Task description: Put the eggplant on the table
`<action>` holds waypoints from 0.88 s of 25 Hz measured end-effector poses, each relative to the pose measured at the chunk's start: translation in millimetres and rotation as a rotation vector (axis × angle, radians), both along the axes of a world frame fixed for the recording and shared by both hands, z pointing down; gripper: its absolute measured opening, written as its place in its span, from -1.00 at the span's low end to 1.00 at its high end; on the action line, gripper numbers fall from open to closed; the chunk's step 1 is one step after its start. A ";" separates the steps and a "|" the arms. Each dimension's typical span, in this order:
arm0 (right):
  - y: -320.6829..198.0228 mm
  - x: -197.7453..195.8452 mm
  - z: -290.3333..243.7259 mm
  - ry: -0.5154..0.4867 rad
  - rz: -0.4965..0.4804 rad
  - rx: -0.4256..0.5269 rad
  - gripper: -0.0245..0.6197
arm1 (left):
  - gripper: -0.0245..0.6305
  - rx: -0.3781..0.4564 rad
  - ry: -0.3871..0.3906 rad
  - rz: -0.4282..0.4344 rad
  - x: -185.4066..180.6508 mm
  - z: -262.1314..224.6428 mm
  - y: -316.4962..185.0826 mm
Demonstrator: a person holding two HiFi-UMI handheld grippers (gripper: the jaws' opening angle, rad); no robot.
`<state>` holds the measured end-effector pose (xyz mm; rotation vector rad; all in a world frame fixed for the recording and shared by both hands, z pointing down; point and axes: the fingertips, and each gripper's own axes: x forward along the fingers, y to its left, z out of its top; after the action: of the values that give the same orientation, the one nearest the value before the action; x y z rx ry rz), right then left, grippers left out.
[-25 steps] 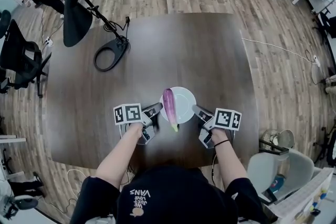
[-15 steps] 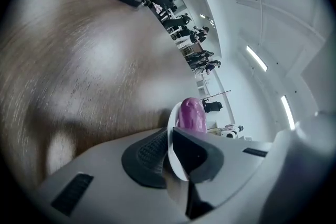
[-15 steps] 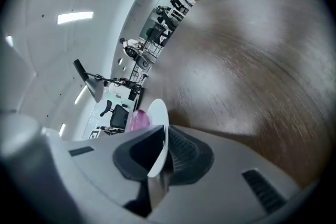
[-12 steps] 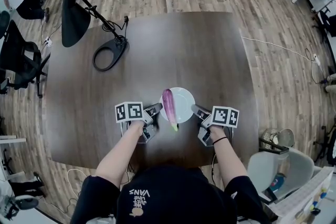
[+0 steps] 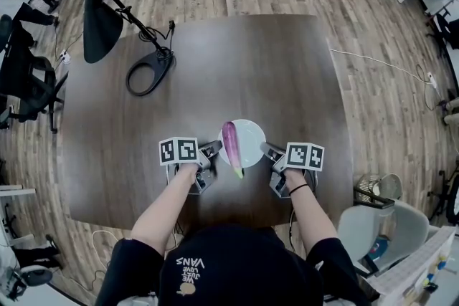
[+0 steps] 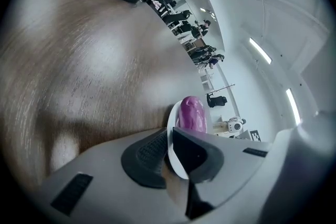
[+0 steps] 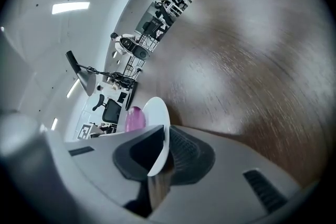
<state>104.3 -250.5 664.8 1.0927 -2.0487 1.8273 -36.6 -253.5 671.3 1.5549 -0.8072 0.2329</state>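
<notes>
A purple eggplant (image 5: 231,146) with a green stem end lies along the left half of a white plate (image 5: 251,135) near the front edge of the dark wooden table (image 5: 251,68). My left gripper (image 5: 216,148) is shut on the plate's left rim. My right gripper (image 5: 265,149) is shut on its right rim. In the left gripper view the plate rim (image 6: 170,131) runs between the jaws of the left gripper (image 6: 169,153), with the eggplant (image 6: 192,113) beyond. In the right gripper view the plate (image 7: 157,113) sits pinched in the right gripper (image 7: 163,153), with the eggplant (image 7: 134,118) behind it.
A black desk lamp stands at the table's back left, its ring base (image 5: 150,74) on the wood and its shade (image 5: 101,11) overhanging the edge. Bare tabletop stretches beyond and to both sides of the plate. Office chairs (image 5: 29,86) stand on the floor around.
Both marker cubes have shifted slightly inward and up as the grippers tilted. The plate and eggplant have hardly moved. A person at the far left has walked out of view.
</notes>
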 end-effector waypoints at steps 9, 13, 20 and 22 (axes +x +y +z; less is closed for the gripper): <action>2.0 1.9 7.4 0.069 -0.023 -0.015 -0.82 | -0.83 0.026 -0.057 0.041 2.3 0.4 1.0; 1.9 0.5 7.9 0.083 -0.029 -0.017 -0.82 | -0.83 0.050 -0.108 0.062 1.5 0.3 0.2; 1.1 -0.8 8.0 0.107 -0.019 -0.007 -0.82 | -0.83 0.080 -0.161 0.074 -0.5 -0.5 -0.3; 1.2 -1.1 7.0 0.110 -0.019 -0.002 -0.80 | -0.82 0.088 -0.176 0.077 -1.2 -0.8 -0.3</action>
<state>103.2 -249.3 671.8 1.1428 -1.9885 1.7200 -37.8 -253.8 670.5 1.6668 -0.9056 0.3996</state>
